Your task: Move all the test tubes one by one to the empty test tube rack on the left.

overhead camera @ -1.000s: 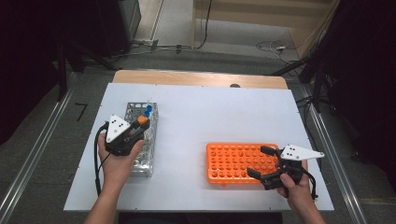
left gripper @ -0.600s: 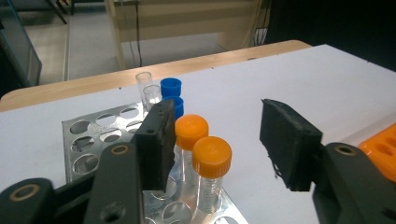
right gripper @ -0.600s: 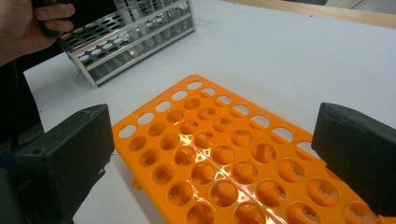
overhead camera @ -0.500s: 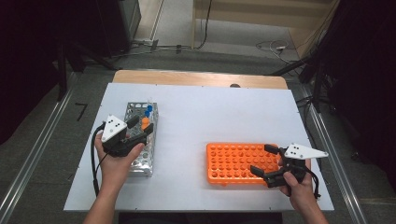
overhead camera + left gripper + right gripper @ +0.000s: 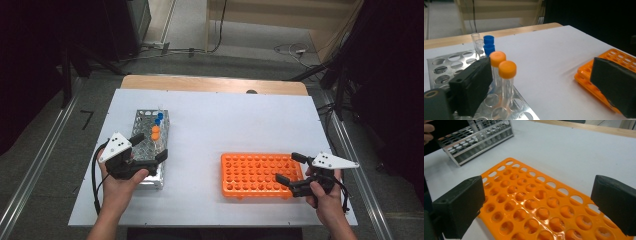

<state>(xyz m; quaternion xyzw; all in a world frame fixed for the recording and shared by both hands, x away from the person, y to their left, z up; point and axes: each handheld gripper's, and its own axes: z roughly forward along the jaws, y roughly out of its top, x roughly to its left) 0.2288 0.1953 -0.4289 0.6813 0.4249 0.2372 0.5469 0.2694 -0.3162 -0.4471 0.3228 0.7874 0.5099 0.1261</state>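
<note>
A metal tube rack (image 5: 148, 162) stands on the left of the white table. It holds two orange-capped tubes (image 5: 155, 132), two blue-capped tubes (image 5: 159, 118) and clear uncapped ones. My left gripper (image 5: 150, 146) hovers open over the rack's near end. In the left gripper view the orange-capped tubes (image 5: 507, 71) stand close beside its left jaw, untouched, with the blue caps (image 5: 489, 43) behind them. On the right lies an empty orange rack (image 5: 255, 175). My right gripper (image 5: 287, 167) is open above that rack's right end, jaws wide over the empty holes (image 5: 531, 205).
The table's wooden far edge (image 5: 215, 84) runs across the back. The metal rack (image 5: 474, 142) and part of a hand (image 5: 427, 130) appear far off in the right gripper view. Bare white tabletop (image 5: 235, 125) lies between the racks.
My left gripper has drawn back slightly toward the near end of the metal rack. The right gripper has drifted a little to the right. Both stay open.
</note>
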